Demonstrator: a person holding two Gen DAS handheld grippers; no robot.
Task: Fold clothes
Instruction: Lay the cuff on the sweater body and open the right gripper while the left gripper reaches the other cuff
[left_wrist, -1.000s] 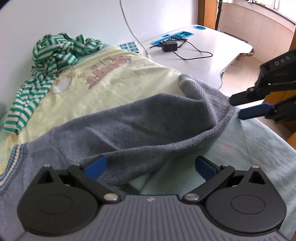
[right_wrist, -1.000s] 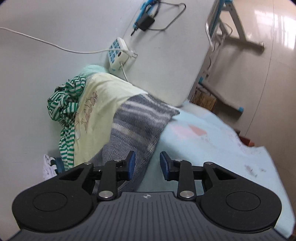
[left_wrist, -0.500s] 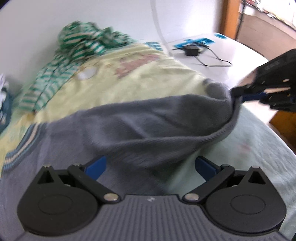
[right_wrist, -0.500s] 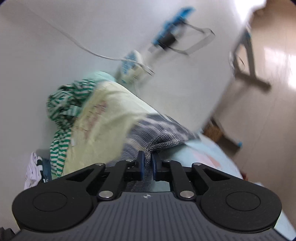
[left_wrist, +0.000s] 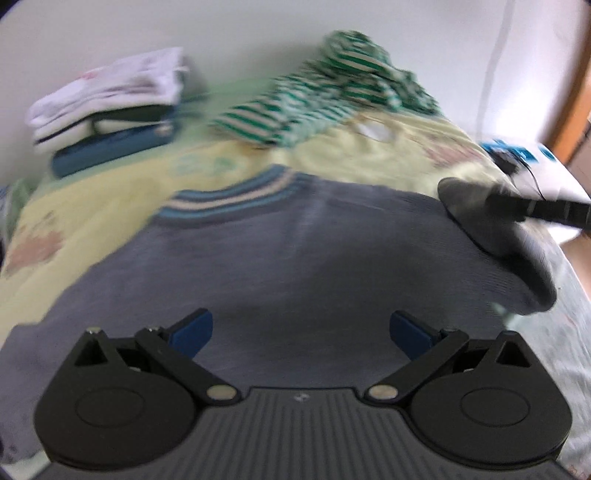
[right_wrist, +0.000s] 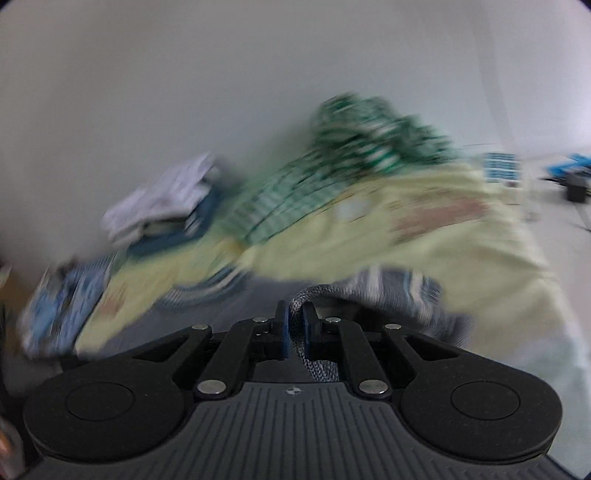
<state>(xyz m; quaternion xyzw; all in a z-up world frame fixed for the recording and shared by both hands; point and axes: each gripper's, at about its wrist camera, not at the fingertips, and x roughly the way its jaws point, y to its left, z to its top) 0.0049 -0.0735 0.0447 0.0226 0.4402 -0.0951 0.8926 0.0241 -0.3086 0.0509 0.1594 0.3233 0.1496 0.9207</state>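
Left wrist view: the left gripper (left_wrist: 301, 330) hovers with its blue pads spread wide and nothing between them, directly over a grey knit sweater (left_wrist: 295, 266) lying flat, its striped collar (left_wrist: 236, 197) toward the wall. At right, the right gripper (left_wrist: 517, 206) lifts a fold of the sweater's edge. The sweater rests on a pale yellow printed blanket (left_wrist: 74, 206). A crumpled green-and-white striped garment (left_wrist: 332, 96) sits behind it, and a stack of folded clothes (left_wrist: 110, 107) stands near the wall at left. A white desk (left_wrist: 554, 173) with blue items shows at far right, blurred.

Right wrist view: the right gripper (right_wrist: 294, 325) is clenched on the sweater's grey knit edge (right_wrist: 314, 363), pinched between its pads. Beyond, heavily blurred, lie the yellow blanket (right_wrist: 443, 236), the striped garment (right_wrist: 362, 147) and the folded stack (right_wrist: 166, 206).
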